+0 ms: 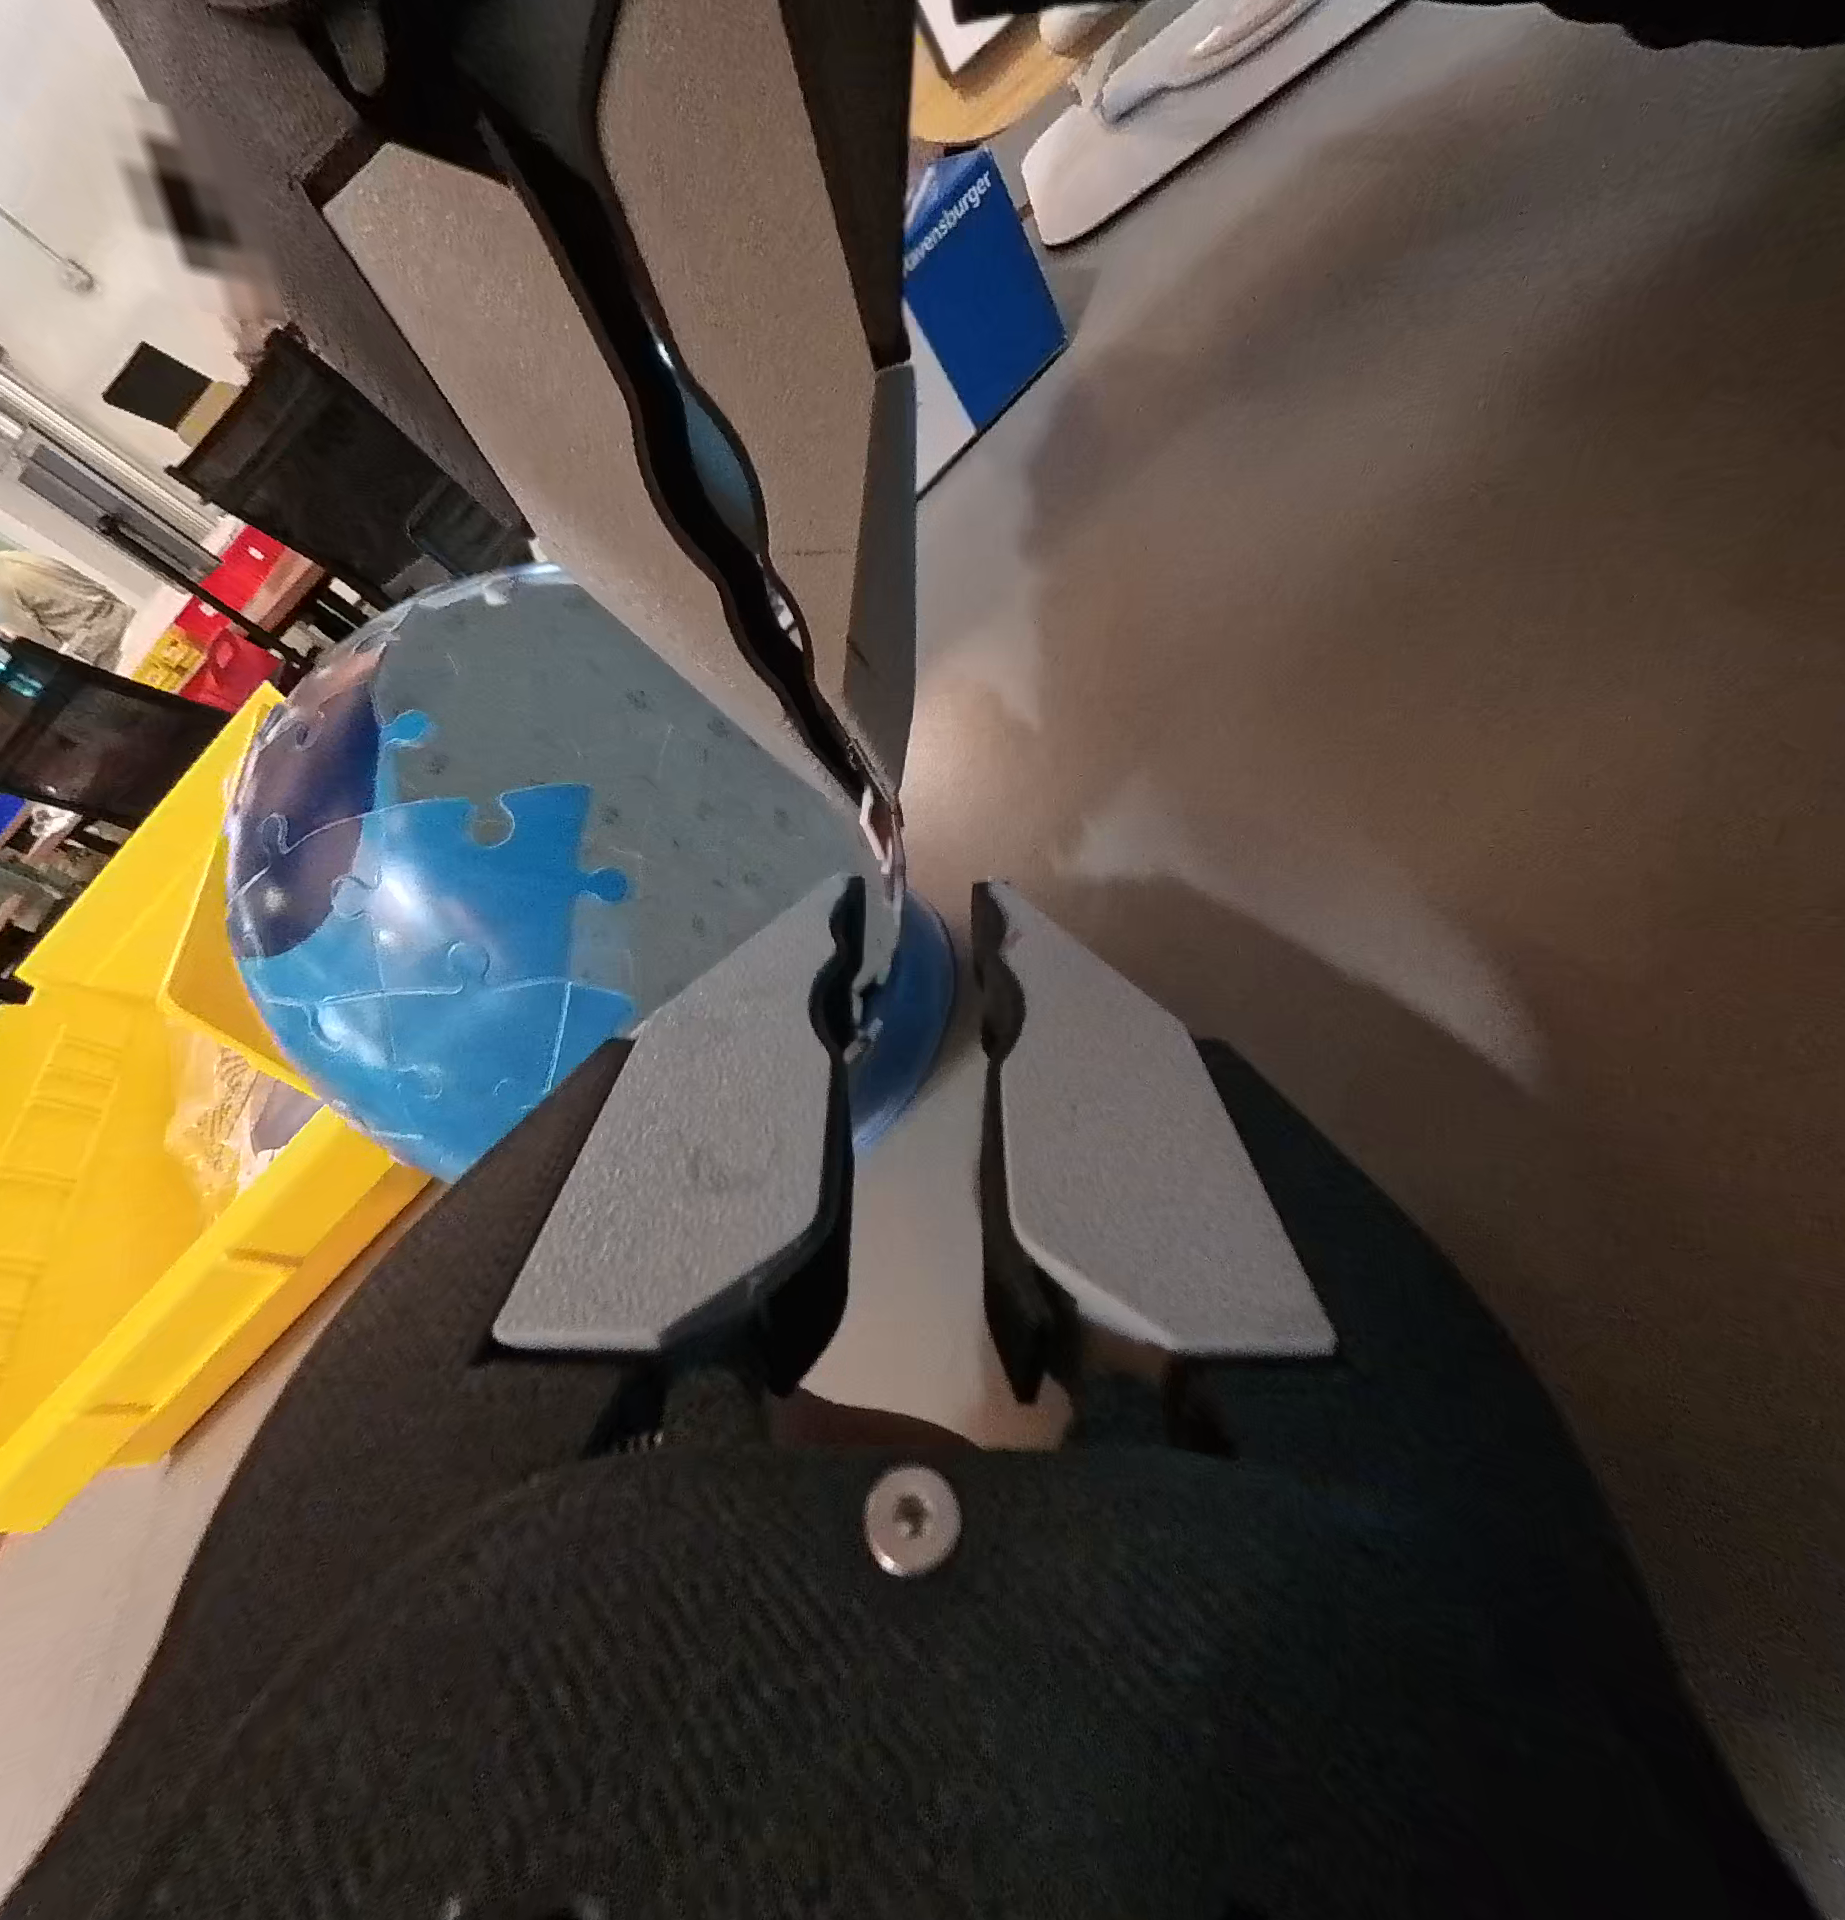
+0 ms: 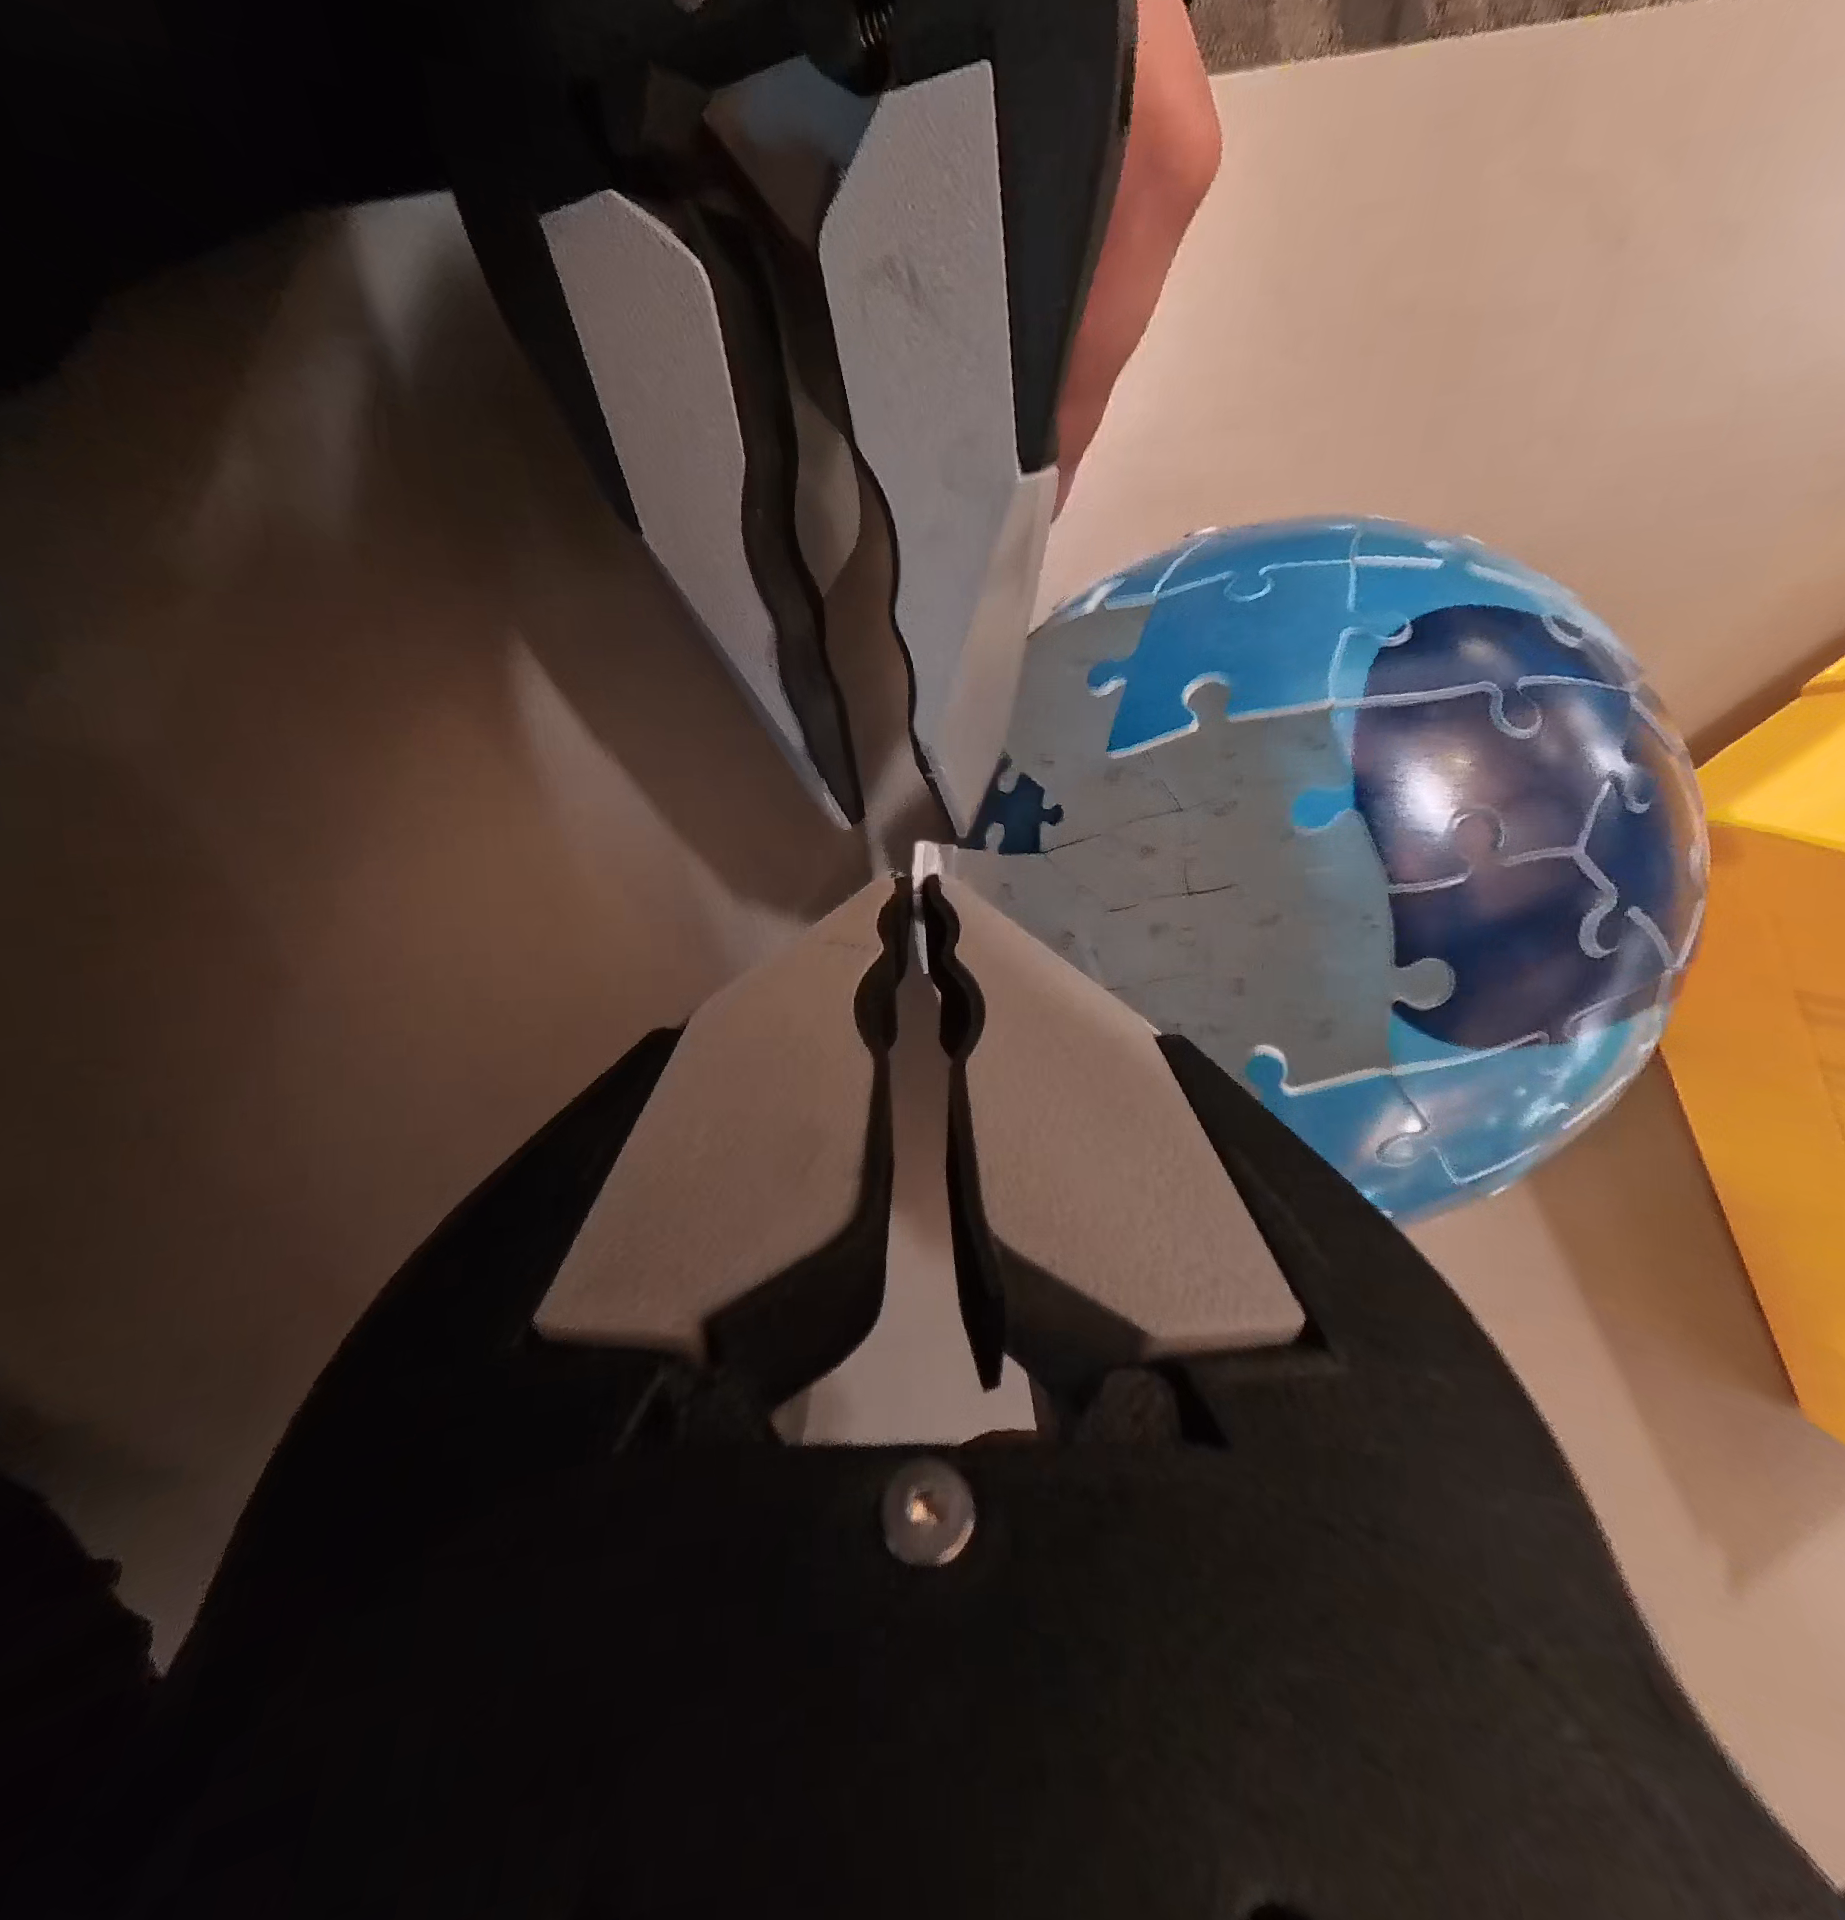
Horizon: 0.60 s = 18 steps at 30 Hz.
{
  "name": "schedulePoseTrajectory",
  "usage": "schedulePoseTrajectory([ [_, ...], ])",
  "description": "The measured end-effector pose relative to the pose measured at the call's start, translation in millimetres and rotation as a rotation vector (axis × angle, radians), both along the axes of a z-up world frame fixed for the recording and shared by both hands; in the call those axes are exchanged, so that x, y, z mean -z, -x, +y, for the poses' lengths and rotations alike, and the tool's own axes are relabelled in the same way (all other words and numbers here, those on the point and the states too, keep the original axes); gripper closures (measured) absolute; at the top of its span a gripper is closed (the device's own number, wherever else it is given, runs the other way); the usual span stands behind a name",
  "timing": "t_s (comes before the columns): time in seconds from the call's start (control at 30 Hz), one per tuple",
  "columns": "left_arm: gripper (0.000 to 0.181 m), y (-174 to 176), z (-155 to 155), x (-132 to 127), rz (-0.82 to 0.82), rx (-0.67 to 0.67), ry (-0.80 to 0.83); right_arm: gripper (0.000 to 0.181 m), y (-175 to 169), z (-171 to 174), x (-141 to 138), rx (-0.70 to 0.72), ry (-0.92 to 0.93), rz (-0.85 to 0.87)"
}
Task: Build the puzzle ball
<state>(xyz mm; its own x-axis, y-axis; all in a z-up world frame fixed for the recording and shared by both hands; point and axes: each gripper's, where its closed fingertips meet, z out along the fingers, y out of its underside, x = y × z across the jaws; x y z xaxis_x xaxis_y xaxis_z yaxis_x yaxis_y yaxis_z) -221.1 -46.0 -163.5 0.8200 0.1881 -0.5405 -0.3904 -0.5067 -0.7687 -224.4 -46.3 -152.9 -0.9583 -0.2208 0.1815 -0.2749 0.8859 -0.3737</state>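
Observation:
The partly built puzzle ball lies on the table, light blue and dark blue with a large grey patch; in the right wrist view it is to the right of both grippers. My right gripper is shut on a thin white-edged puzzle piece, seen edge-on. In the left wrist view the right gripper comes down from the top with the piece at its tip. My left gripper is open, its tips on either side of the piece's end. It enters the right wrist view from the top.
A yellow bin stands beside the ball, at the right edge in the right wrist view. A blue box stands farther back on the pale table. A person's hand shows behind the left gripper. Less than 4 cm separates the two grippers' tips.

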Motion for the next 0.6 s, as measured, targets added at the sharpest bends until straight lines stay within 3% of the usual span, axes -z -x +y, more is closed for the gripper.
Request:
schedulePoseTrajectory([
  [0.6,0.163,-1.2,-1.9,2.1,0.015,-0.002,0.015,0.181,-1.4,-1.7,2.5,0.117,-0.206,0.042],
])
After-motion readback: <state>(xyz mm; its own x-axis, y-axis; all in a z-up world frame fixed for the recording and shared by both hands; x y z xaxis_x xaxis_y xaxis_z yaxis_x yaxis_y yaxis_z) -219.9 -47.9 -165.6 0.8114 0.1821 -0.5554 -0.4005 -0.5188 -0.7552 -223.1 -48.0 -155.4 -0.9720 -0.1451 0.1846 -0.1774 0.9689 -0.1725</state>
